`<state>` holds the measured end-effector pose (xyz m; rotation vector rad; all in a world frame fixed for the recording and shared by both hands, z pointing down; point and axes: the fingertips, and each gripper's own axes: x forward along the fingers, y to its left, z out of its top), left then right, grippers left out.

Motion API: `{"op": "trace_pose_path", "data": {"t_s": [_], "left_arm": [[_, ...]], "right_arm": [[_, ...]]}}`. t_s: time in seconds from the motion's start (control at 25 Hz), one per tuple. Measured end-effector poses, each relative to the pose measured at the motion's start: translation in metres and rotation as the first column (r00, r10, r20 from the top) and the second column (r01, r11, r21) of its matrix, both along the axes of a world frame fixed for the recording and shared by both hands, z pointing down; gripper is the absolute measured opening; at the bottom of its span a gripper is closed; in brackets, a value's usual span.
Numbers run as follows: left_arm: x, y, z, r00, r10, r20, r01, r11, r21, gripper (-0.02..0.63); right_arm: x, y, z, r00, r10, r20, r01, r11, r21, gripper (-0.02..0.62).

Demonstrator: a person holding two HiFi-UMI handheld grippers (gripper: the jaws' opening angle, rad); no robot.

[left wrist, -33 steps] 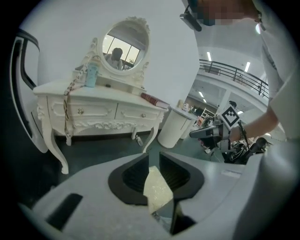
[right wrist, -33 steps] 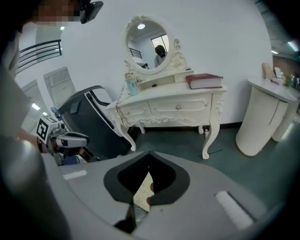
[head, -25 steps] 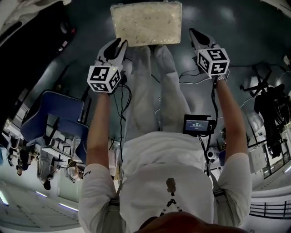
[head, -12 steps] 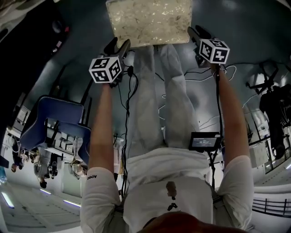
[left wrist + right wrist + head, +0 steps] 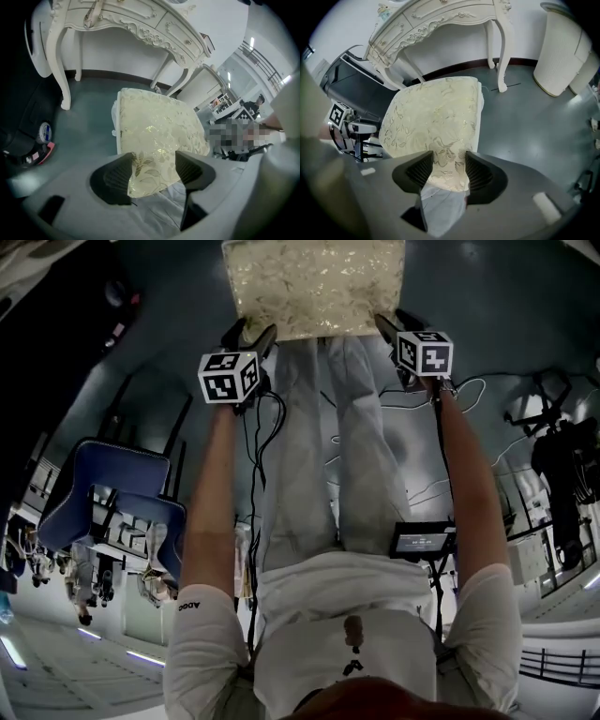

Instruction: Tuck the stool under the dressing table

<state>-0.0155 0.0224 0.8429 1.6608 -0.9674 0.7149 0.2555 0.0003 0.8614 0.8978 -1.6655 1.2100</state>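
Note:
The stool (image 5: 314,287), with a cream floral cushion, stands on the grey floor in front of the white carved dressing table (image 5: 140,23), outside its legs. My left gripper (image 5: 251,334) is at the cushion's near left corner and my right gripper (image 5: 389,324) at its near right corner. In the left gripper view the jaws have just been opening and stand wide, with the cushion corner (image 5: 150,173) between the pads. The right gripper (image 5: 449,171) has also just been opening, and its pads flank the other corner (image 5: 447,161) closely. The stool's legs are hidden.
A blue chair (image 5: 122,484) stands to the left behind me. Cables (image 5: 412,399) trail on the floor by my right arm. A white wicker bin (image 5: 562,47) stands right of the table. A tape roll (image 5: 45,132) lies left of the stool, and a table leg (image 5: 501,51) is near its far corner.
Both grippers have dropped to the stool's near corners. Their jaws, narrow before, now stand apart around the cushion's corners. The person has bent lower.

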Motion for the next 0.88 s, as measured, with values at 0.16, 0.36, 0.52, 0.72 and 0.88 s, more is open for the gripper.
{"op": "trace_pose_path", "data": {"t_s": [0.16,0.36,0.52,0.72,0.88], "left_arm": [[-0.014,-0.002,0.009,0.996,-0.015,0.093,0.017,1.0,-0.012,0.139],[-0.015,-0.002,0.01,0.995,-0.044,0.091,0.046,0.999,-0.023,0.133],[-0.019,-0.006,0.007,0.995,-0.061,0.074,0.064,0.998,-0.029,0.133],[-0.023,-0.009,0.004,0.993,-0.095,0.065,0.096,0.995,-0.013,0.132],[-0.019,-0.014,0.005,0.992,-0.108,0.067,0.109,0.994,-0.023,0.122]], "right_arm": [[-0.001,0.001,0.001,0.999,-0.027,-0.036,0.025,0.999,-0.042,0.218],[0.001,0.002,0.0,0.999,-0.044,-0.03,0.043,0.998,-0.044,0.215],[-0.004,-0.003,-0.004,0.997,-0.062,-0.043,0.061,0.998,-0.032,0.212],[-0.006,-0.008,-0.007,0.997,-0.066,-0.051,0.066,0.998,-0.005,0.207],[-0.029,-0.069,-0.028,0.995,0.084,0.046,-0.09,0.982,0.165,0.008]]}}
